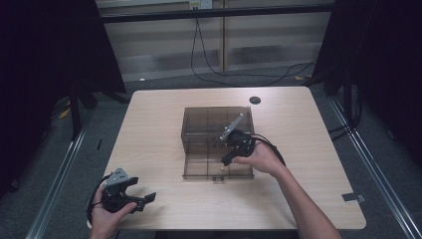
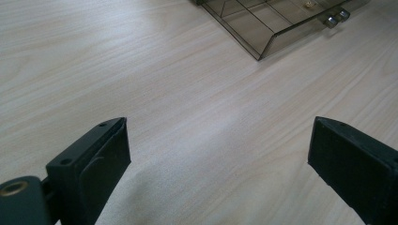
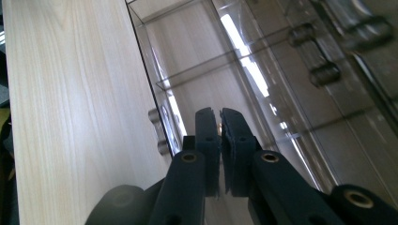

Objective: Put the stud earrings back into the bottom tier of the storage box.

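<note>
A smoky clear plastic box stands mid-table, its lowest drawer pulled out toward me. My right gripper points down into the drawer's right part with the jaws shut together. A tiny brass-coloured piece lies on the drawer floor just by the tips, and a brass glint shows through the slit between the jaws; I cannot tell whether it is touched. The drawer's two-knob handle sits on its front wall. My left gripper rests at the front left of the table, open and holding nothing.
The drawer corner and its handle lie ahead of the left gripper. A small black disc sits behind the box. Grey tape marks the wooden table at its front right corner. Cables trail on the floor beyond.
</note>
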`<state>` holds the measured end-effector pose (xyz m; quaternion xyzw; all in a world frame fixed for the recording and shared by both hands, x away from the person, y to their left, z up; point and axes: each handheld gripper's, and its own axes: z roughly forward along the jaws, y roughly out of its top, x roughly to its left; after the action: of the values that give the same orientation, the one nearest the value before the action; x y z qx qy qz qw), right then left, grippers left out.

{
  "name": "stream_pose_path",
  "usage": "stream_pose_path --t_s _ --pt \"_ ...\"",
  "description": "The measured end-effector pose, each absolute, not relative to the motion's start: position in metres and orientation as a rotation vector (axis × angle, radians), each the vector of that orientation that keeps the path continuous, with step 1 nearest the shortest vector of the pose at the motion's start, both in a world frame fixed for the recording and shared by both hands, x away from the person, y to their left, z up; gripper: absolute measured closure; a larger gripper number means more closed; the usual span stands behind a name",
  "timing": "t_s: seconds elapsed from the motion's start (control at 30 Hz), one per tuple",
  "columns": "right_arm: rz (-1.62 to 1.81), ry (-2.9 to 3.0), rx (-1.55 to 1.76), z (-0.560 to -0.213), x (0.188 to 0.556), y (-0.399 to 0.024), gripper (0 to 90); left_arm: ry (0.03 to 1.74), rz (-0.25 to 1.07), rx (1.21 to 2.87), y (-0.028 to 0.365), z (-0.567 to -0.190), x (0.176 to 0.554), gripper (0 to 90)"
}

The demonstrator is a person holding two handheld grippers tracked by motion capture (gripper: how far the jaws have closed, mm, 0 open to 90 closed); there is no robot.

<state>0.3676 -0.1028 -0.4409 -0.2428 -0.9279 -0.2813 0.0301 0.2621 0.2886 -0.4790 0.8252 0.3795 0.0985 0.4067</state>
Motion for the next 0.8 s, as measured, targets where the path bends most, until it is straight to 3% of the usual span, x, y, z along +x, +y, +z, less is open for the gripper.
stream_pose_path --t_s 0.8 --pt "-0.751 -2.867 -0.722 -0.471 0.377 -0.069 85.6 0.96 0.244 2.084 0.289 -0.48 0.262 6.0"
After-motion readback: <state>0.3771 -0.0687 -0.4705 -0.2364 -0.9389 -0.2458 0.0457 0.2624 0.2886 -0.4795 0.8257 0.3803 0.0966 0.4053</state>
